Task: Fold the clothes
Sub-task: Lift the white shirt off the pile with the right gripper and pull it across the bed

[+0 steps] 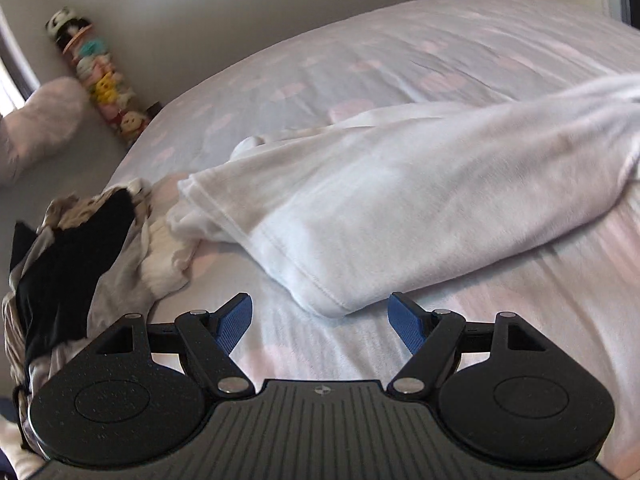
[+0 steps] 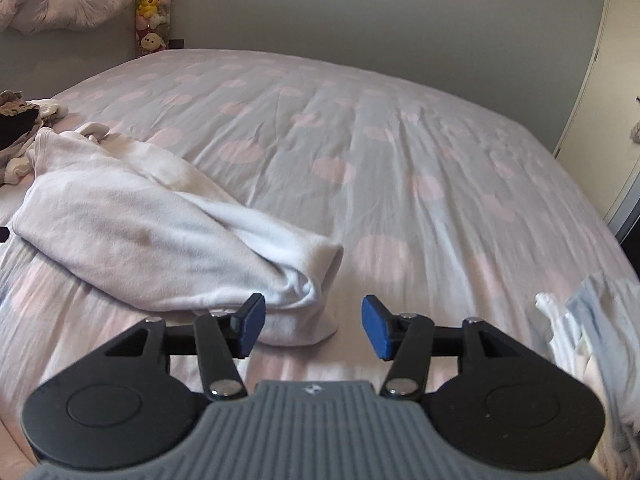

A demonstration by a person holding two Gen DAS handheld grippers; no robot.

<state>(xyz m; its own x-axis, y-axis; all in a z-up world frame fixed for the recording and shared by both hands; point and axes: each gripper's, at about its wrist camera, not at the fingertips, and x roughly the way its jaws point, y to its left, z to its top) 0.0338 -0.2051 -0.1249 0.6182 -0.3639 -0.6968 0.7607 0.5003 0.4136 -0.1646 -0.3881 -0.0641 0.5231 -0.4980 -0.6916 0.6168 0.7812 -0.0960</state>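
A white garment [image 1: 400, 184] lies loosely folded across the bed, its hemmed edge nearest my left gripper [image 1: 320, 322]. That gripper is open, and the hem corner sits just ahead of the gap between its blue pads. In the right wrist view the same white garment [image 2: 160, 232] stretches from the left to a bunched end right in front of my right gripper [image 2: 313, 326]. The right gripper is open and its pads do not press on the cloth; the left pad overlaps the garment's edge in the picture.
The bed [image 2: 380, 140] has a grey sheet with pink dots. A pile of dark and light clothes [image 1: 80, 248] lies at the left. More white and pale blue clothing [image 2: 592, 320] sits at the right edge. A stack of plush toys [image 1: 96, 76] leans on the wall.
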